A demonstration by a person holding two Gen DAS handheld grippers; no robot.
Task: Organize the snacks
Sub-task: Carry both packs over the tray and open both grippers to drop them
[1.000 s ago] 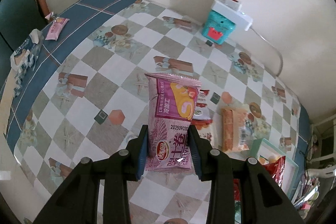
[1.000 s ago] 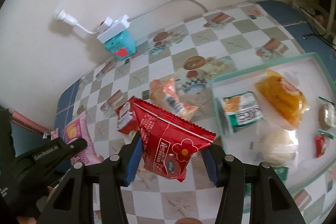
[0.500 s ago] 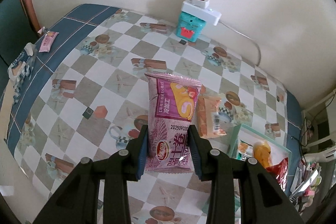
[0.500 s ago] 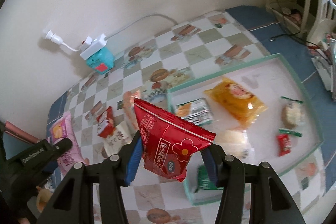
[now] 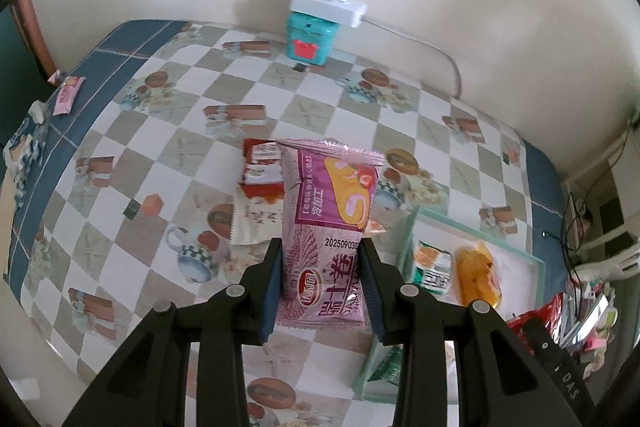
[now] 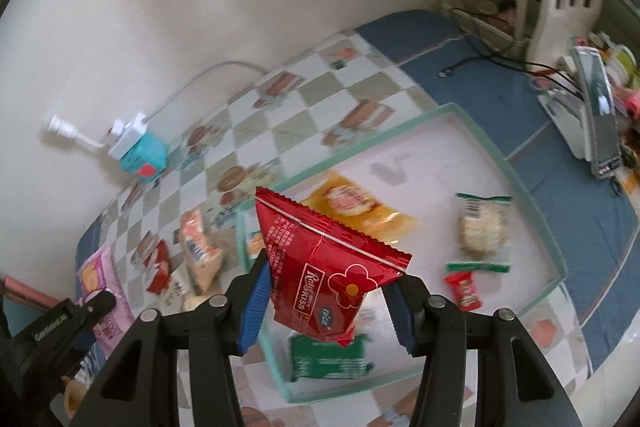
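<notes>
Left wrist view: a purple packet (image 5: 326,239) is clamped upright in the left gripper (image 5: 322,291), its jaws shut on it, above the checked counter (image 5: 120,163) beside the tray (image 5: 536,263).

Right wrist view: a red packet (image 6: 320,267) is pinched in the right gripper (image 6: 324,303), jaws half-closed, over the tray's near wall (image 6: 250,251). Released early, it could be dropped outside.

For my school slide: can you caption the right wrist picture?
Right gripper holds a red snack packet above a green-rimmed tray of snacks.
</notes>
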